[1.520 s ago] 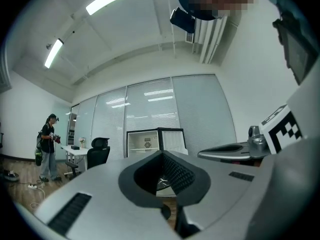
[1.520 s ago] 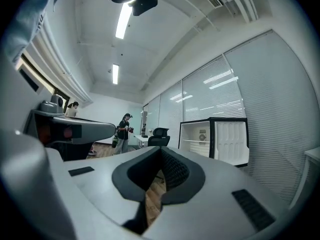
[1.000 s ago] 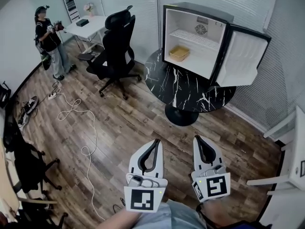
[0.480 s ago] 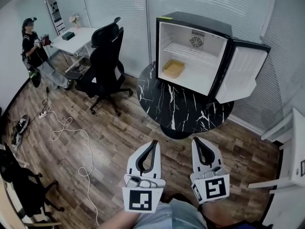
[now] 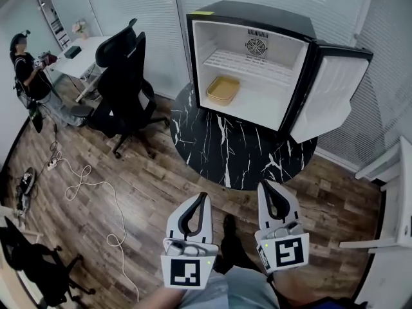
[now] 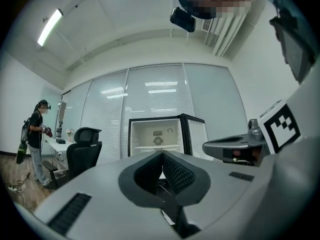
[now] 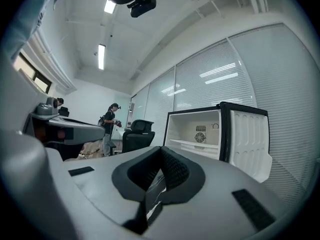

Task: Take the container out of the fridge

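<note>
A person is seen at the far left beside a white desk; a black office chair is placed just right of it; the left gripper is held low over the wood floor, jaws pressed together on nothing; the yellow container is found on the bottom left of the open fridge, well apart from both grippers; the fridge is set on a round marble table; the right gripper is likewise closed and empty; the fridge door is swung wide rightward.

Office w/ desk, swivel chair
</note>
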### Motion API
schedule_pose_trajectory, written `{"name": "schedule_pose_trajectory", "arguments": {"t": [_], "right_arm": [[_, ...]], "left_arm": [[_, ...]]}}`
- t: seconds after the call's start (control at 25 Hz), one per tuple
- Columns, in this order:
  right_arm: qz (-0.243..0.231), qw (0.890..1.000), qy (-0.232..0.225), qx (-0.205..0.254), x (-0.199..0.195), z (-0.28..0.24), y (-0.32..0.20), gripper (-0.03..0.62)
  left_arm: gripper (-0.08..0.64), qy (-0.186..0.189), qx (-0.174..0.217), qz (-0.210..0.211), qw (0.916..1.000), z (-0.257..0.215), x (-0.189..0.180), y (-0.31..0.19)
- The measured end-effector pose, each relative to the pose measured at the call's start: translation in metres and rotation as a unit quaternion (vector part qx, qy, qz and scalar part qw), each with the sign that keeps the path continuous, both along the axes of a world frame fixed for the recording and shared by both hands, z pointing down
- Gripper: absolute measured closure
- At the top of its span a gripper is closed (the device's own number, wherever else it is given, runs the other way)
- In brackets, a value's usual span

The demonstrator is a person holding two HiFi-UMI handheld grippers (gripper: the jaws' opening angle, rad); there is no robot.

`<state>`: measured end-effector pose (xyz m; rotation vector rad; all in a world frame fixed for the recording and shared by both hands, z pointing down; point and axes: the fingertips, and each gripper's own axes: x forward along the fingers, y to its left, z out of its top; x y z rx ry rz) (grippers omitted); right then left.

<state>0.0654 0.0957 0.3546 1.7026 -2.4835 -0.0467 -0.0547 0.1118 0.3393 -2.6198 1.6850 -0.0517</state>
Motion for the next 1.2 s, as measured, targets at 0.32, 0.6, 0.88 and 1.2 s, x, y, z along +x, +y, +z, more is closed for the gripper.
{"name": "schedule_pose_trajectory", "arguments": {"t": [0.32, 0.6, 0.88, 1.2], "right_arm": [[-0.006, 1.000, -0.009, -0.011, 0.020, 0.008, -0.116, 0.580], [-0.023, 1.000, -0.019, 0.007, 0.029, -0.008, -0.190, 0.580], [-0.031, 0.999, -0.031, 0.027, 0.034, -0.024, -0.236, 0.580], [-0.018, 0.999, -0.023, 0.027, 0.028, -0.022, -0.279, 0.578]], "left_arm": [[0.546, -0.004, -0.007, -0.014, 0.9999, 0.002, 0.019, -0.113], [0.546, -0.012, 0.014, -0.029, 0.9994, -0.018, 0.034, -0.180], [0.546, -0.029, 0.045, -0.034, 0.9980, -0.041, 0.038, -0.219], [0.546, -0.020, 0.034, -0.044, 0.9983, -0.034, 0.016, -0.263]]}}
